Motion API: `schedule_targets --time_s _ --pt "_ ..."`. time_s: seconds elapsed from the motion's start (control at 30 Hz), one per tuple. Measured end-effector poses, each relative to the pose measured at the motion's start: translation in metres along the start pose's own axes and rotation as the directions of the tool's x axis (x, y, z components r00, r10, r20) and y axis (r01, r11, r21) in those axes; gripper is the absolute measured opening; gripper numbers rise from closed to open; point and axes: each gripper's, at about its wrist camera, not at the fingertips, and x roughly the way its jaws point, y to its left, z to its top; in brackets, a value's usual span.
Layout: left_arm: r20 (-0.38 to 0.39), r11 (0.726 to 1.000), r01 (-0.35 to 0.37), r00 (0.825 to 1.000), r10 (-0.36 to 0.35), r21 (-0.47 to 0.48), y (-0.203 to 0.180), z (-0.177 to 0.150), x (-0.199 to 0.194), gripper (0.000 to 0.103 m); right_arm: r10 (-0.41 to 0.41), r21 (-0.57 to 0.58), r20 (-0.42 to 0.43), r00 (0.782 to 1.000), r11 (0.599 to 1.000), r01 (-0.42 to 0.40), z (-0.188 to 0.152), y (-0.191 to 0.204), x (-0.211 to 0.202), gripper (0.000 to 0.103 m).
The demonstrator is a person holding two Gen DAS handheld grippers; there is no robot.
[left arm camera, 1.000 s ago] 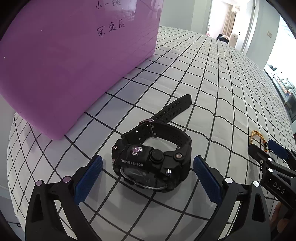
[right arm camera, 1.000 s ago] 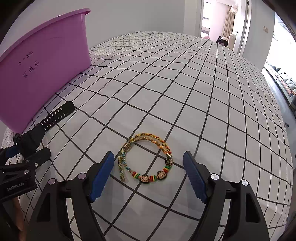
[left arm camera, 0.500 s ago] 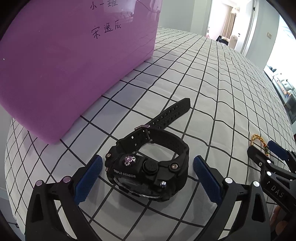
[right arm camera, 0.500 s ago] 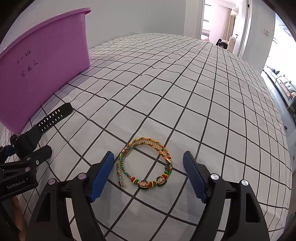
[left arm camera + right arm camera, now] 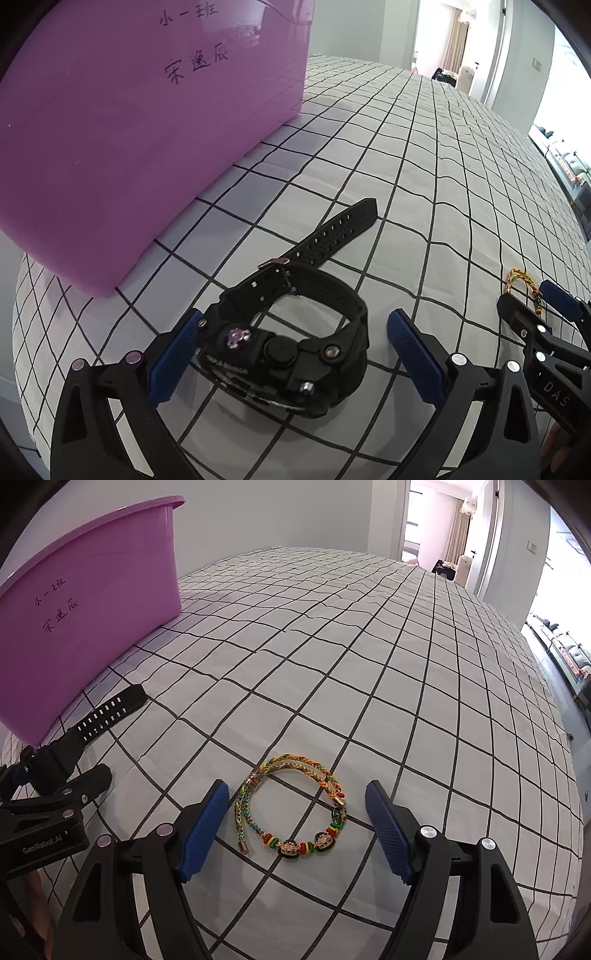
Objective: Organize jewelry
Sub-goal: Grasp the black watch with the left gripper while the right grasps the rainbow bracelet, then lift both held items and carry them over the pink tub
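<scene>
Watch (image 5: pixel 291 350) | left tongs (image 5: pixel 295 358) spread around it | right tongs (image 5: pixel 295 827) spread (bracelet (image 5: pixel 291 808) between)

Inventory as observed: one black watch (image 5: pixel 291 343), with one strap tail extended flat across the cloth. One braided bracelet (image 5: pixel 291 808), coiled into two loops and carrying two round face-shaped beads; the small coloured beads between them were too fine to count reliably. One purple tub (image 5: pixel 85 627), bearing two lines of handwritten characters on its side. One checked cloth (image 5: pixel 369 664) covered the whole surface. Two grippers were present: the left gripper (image 5: pixel 295 363) and the right gripper (image 5: pixel 295 830), each fitted with two blue pads, four pads in all. Items of jewellery on the cloth totalled two.
</scene>
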Motion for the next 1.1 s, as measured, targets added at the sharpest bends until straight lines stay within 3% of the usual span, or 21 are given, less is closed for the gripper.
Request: schedule_targets --time_s 0.23,0.43,0.5,0.57,1.1 --pt "0.0 1.0 0.012 1.0 -0.012 0.008 -0.001 0.001 0.001 0.094 0.01 -0.016 0.008 1.0 1.0 -0.01 -0.001 0.002 -0.002 0.067" --pt "0.028 0.999 0.026 0.999 -0.027 0.021 -0.002 0.001 -0.005 0.069 0.028 -0.048 0.021 0.999 0.998 -0.027 -0.002 0.009 -0.005 0.042" --pt "0.033 0.999 0.028 0.999 -0.029 0.021 -0.001 -0.001 -0.006 0.068 0.018 -0.051 0.027 0.999 0.999 -0.016 -0.003 0.01 -0.006 0.016" --pt "0.034 0.999 0.03 0.999 -0.03 0.021 -0.001 -0.001 -0.006 0.068 0.01 -0.052 0.029 1.0 0.999 -0.009 -0.004 0.01 -0.007 0.009" --pt "0.029 0.997 0.072 0.997 -0.073 0.013 0.005 -0.014 -0.019 0.067 0.085 0.013 0.053 0.995 0.996 -0.086 -0.025 0.007 -0.029 0.007"
